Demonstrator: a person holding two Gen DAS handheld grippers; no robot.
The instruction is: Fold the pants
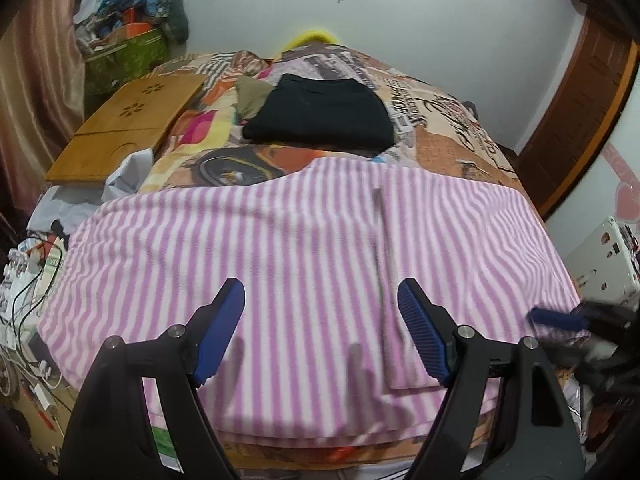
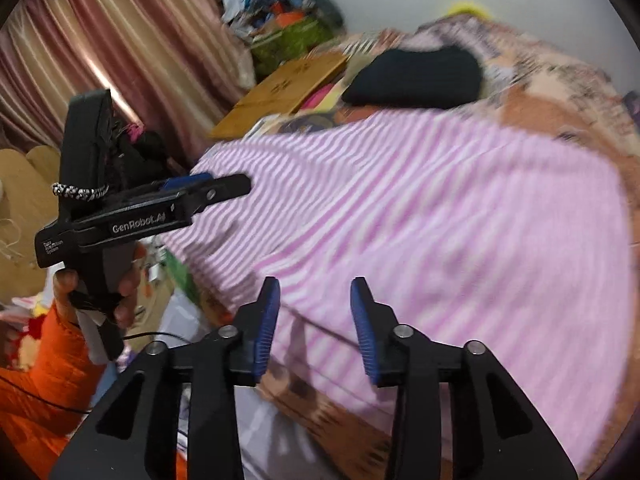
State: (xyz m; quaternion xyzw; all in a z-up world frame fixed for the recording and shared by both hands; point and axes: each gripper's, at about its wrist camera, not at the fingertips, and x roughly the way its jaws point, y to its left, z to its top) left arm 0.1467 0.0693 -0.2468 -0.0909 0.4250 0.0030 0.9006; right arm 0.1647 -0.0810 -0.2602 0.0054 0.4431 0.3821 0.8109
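We have the pink-and-white striped pants (image 1: 304,264) spread flat across the near end of the bed (image 1: 452,128), already doubled over, with a folded edge and seam running from about twelve o'clock down toward us just right of centre in the left wrist view. Our left gripper (image 1: 320,336) hangs above the cloth with its jaws well apart and nothing between them, and its fingers' shadows fall on the stripes below. Our right gripper (image 2: 314,328) sits at the near edge of the fabric, its jaws parted a little with no cloth pinched in them; it shows at about three o'clock in the left view, blurred. To make the next fold well, we judge that both tools should take the near hem at matching points, each pinching every layer, then carry it level toward twelve o'clock so the stripes stay parallel and the edges meet. The folded black garment (image 1: 320,114) lies well apart at twelve o'clock, so we have room. Uneven grips would skew the fold.
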